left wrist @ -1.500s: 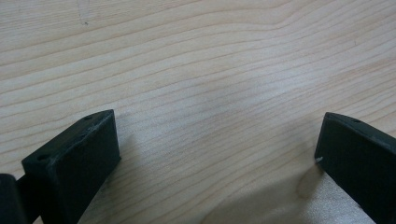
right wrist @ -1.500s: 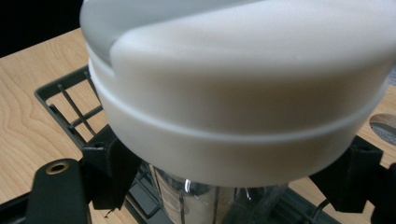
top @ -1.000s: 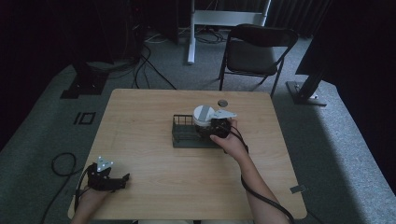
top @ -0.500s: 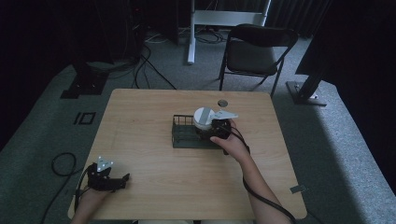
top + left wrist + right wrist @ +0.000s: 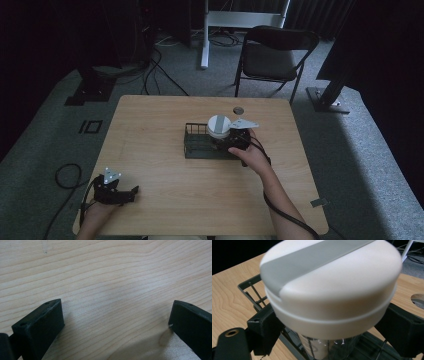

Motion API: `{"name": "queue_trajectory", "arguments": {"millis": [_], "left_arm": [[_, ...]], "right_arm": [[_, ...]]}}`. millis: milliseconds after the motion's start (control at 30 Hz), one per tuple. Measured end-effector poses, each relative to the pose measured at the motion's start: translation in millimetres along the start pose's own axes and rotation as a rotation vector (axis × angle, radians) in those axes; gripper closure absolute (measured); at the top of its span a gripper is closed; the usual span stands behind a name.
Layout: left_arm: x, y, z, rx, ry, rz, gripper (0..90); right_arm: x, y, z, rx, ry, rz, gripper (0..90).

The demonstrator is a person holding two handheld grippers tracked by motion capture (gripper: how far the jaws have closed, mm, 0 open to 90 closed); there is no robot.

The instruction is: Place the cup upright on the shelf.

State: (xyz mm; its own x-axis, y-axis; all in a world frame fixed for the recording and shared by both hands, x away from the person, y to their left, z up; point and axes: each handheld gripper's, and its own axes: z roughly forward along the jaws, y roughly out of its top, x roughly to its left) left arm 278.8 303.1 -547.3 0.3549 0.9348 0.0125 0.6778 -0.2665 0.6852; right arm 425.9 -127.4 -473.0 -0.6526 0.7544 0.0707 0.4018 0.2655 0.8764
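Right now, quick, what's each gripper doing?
Left gripper: open, holding nothing, low over the table.
Right gripper: jaws around the white-lidded jar over the wire rack.

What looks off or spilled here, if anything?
Nothing stands out. The jar with the white lid stands upright over the black wire rack, between the right tongs. The left tongs rest open on bare table. No spill or damage shows.

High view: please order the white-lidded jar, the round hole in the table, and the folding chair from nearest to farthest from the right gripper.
1. The white-lidded jar, between the jaws of the right gripper, over the wire rack.
2. The round hole, just beyond the jar, near the table's far edge.
3. The folding chair, on the floor behind the table.
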Motion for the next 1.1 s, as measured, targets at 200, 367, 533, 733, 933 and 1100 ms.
{"name": "queue_trajectory", "arguments": {"millis": [200,367,533,733,933,1100], "left_arm": [[0.0,0.0,0.0,0.0,0.0,0.0,0.2],[0.0,0.0,0.0,0.0,0.0,0.0,0.2],[0.0,0.0,0.0,0.0,0.0,0.0,0.2],[0.0,0.0,0.0,0.0,0.0,0.0,0.2],[0.0,0.0,0.0,0.0,0.0,0.0,0.2],[0.0,0.0,0.0,0.0,0.0,0.0,0.2]], "right_arm": [[2.2,0.9,-6.1,-0.02,0.015,0.009,11.7],[3.2,1.1,-12.7,-0.032,0.016,0.003,11.6],[2.7,-0.2,-17.5,-0.036,0.013,-0.005,11.6],[2.5,-0.6,-25.1,-0.046,0.006,-0.019,11.6],[1.6,-1.8,-33.5,-0.049,0.001,-0.029,11.6],[-1.4,-4.8,-40.7,-0.06,-0.004,-0.025,11.6]]}}
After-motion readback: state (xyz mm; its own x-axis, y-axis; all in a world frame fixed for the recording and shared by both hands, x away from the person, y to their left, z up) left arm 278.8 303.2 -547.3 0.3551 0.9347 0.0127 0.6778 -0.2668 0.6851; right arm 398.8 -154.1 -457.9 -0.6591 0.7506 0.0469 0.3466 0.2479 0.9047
